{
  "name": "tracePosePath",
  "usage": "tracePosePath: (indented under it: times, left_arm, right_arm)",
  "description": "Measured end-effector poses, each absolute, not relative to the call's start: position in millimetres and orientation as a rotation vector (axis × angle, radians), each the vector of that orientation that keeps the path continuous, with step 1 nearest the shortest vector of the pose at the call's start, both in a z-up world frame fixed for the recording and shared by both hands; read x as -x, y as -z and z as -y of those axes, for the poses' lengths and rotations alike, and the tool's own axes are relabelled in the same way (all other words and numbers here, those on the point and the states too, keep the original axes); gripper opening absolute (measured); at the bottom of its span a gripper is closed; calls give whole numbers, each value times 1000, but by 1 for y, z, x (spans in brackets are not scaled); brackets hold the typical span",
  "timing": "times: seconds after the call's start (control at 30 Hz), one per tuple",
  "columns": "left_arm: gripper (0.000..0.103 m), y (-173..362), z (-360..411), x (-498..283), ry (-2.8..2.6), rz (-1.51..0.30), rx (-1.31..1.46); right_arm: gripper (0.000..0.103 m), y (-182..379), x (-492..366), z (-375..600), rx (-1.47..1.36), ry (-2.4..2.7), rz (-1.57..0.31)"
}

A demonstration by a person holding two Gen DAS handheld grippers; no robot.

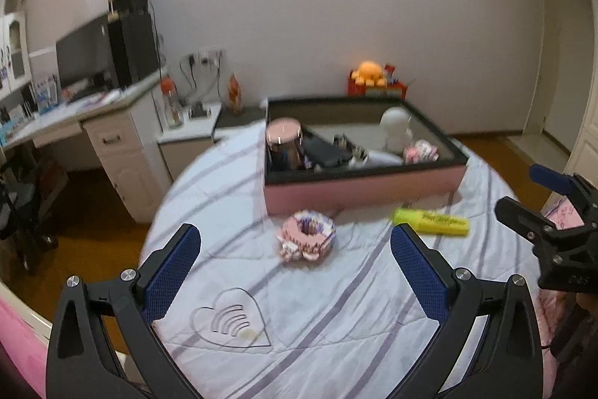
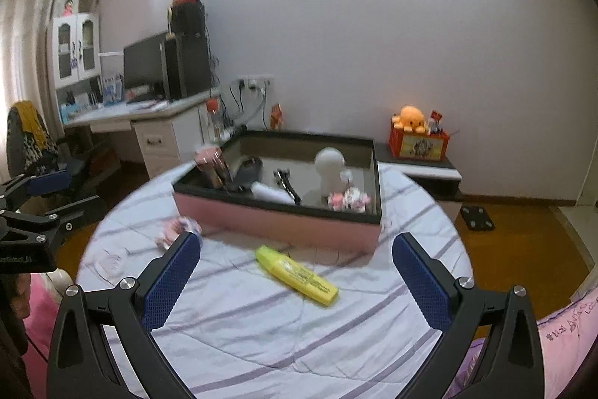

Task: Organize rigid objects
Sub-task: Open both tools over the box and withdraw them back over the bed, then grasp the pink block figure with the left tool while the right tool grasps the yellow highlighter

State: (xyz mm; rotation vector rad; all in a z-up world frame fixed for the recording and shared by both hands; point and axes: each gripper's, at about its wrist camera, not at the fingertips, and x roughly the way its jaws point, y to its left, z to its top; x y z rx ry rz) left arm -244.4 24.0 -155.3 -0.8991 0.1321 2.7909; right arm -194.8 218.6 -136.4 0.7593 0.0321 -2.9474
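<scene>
A pink box with a black rim (image 1: 358,189) (image 2: 276,221) stands on the striped sheet. In it are a pink-lidded jar (image 1: 283,143), a dark case (image 1: 325,154), a white figurine (image 1: 396,129) (image 2: 330,171) and a small pink patterned piece (image 1: 420,150). A pink patterned ring (image 1: 305,236) (image 2: 177,229) lies in front of the box. A yellow highlighter (image 1: 431,221) (image 2: 297,273) lies to its right. My left gripper (image 1: 295,272) is open and empty above the sheet, just short of the ring. My right gripper (image 2: 297,281) is open and empty over the highlighter.
A white desk (image 1: 93,122) with a monitor and black tower stands at left. A low stand with an orange plush and red box (image 2: 416,133) is behind the box. Wooden floor surrounds the bed. A pink quilt (image 2: 568,335) lies at right.
</scene>
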Motion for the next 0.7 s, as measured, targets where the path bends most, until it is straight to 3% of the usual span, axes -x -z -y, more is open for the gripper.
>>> tracePosePath:
  times: [0.57, 0.63, 0.7]
  left_arm:
    - [101, 240, -45, 337, -2662, -92, 1285]
    - [97, 247, -48, 342, -2641, -96, 1309]
    - [77, 246, -48, 343, -2643, -97, 1290]
  right_arm:
    - [103, 205, 265, -241, -1103, 2809, 11]
    - [103, 210, 271, -240, -1153, 2768, 8]
    - [103, 215, 276, -239, -1198, 2728, 4]
